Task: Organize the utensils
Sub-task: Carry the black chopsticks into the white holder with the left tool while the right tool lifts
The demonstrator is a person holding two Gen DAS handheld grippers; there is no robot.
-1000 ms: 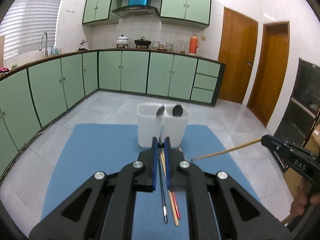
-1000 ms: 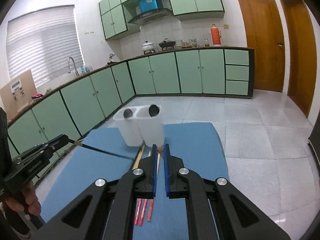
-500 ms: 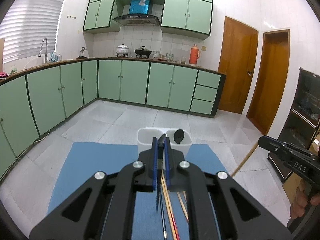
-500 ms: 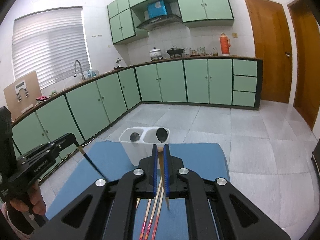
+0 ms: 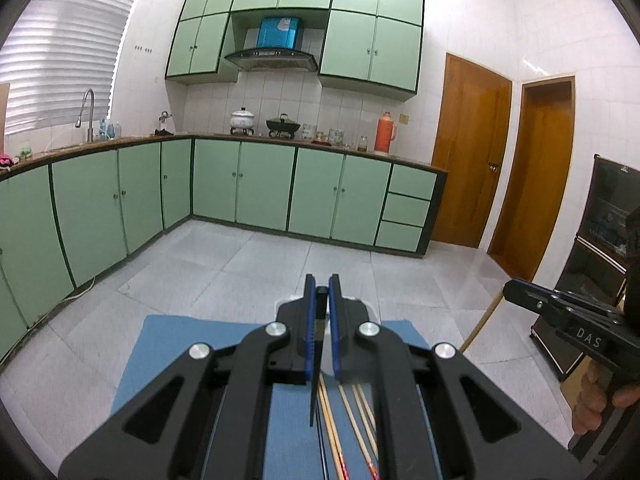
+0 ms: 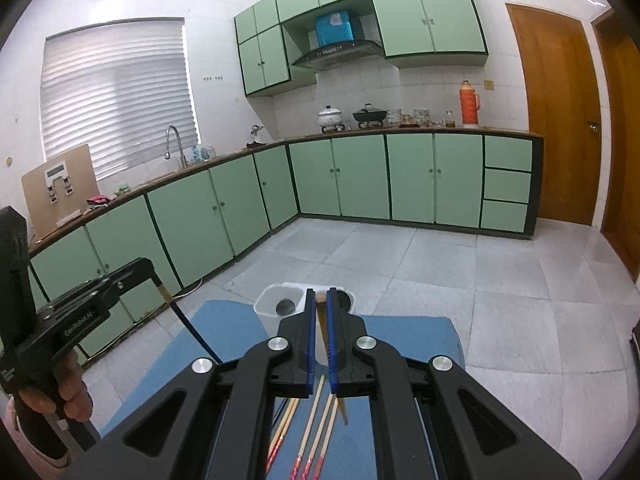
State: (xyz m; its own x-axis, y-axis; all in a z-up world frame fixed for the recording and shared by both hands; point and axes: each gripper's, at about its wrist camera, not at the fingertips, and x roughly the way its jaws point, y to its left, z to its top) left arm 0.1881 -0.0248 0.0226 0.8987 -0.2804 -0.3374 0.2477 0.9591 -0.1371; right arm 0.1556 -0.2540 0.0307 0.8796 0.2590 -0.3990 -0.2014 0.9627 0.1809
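Note:
My left gripper [image 5: 320, 285] is shut on a dark chopstick [image 5: 314, 396], which hangs tip-down above the blue mat [image 5: 192, 344]. My right gripper [image 6: 319, 297] pinches a wooden chopstick [image 6: 340, 408], its jaws still closing on it; the stick slants down over the mat [image 6: 224, 328]. Each gripper shows in the other's view: the right gripper [image 5: 508, 289] with its pale stick [image 5: 480, 328], the left gripper [image 6: 146, 268] with its dark stick [image 6: 192, 330]. A white two-compartment holder [image 6: 272, 300] with dark spoons stands just beyond my right fingertips; the left wrist view hides it.
Several loose chopsticks [image 6: 310, 420] with red ends lie on the mat under the grippers, also seen as chopsticks [image 5: 352, 412] in the left wrist view. A hand [image 6: 68, 400] holds the left gripper's handle. Grey floor tiles and green cabinets [image 5: 260, 192] lie beyond the mat.
Both grippers have risen and tipped upward, lifting one chopstick each off the mat. The sticks swung from lying flat to hanging steeply. The white holder dropped low in both views.

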